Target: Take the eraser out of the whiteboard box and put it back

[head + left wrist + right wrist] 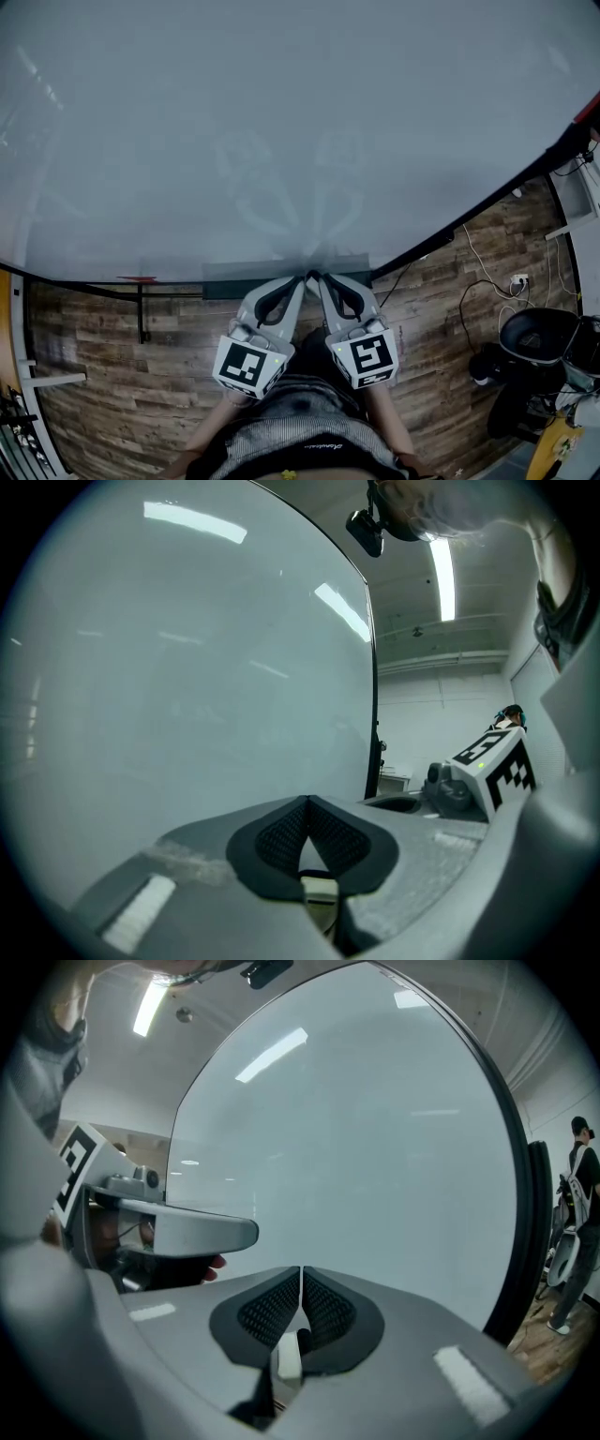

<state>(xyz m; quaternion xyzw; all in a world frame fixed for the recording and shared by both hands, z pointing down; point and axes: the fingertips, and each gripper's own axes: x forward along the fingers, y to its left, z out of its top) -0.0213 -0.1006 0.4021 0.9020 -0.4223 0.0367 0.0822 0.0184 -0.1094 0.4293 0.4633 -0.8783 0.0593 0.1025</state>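
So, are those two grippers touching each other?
Cannot tell. In the head view the left gripper and right gripper converge at their tips, but no contact or gap shows plainly.

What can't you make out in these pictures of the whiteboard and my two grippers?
- The eraser: in no view.
- The whiteboard box under the whiteboard, head view: dim and blurred; the tips of the left gripper and right gripper cover its middle, so its contents cannot be told.
- Both gripper views: shut, empty jaws fill the bottom, hiding what lies below.
- A person, right gripper view: small, cut off by the edge.
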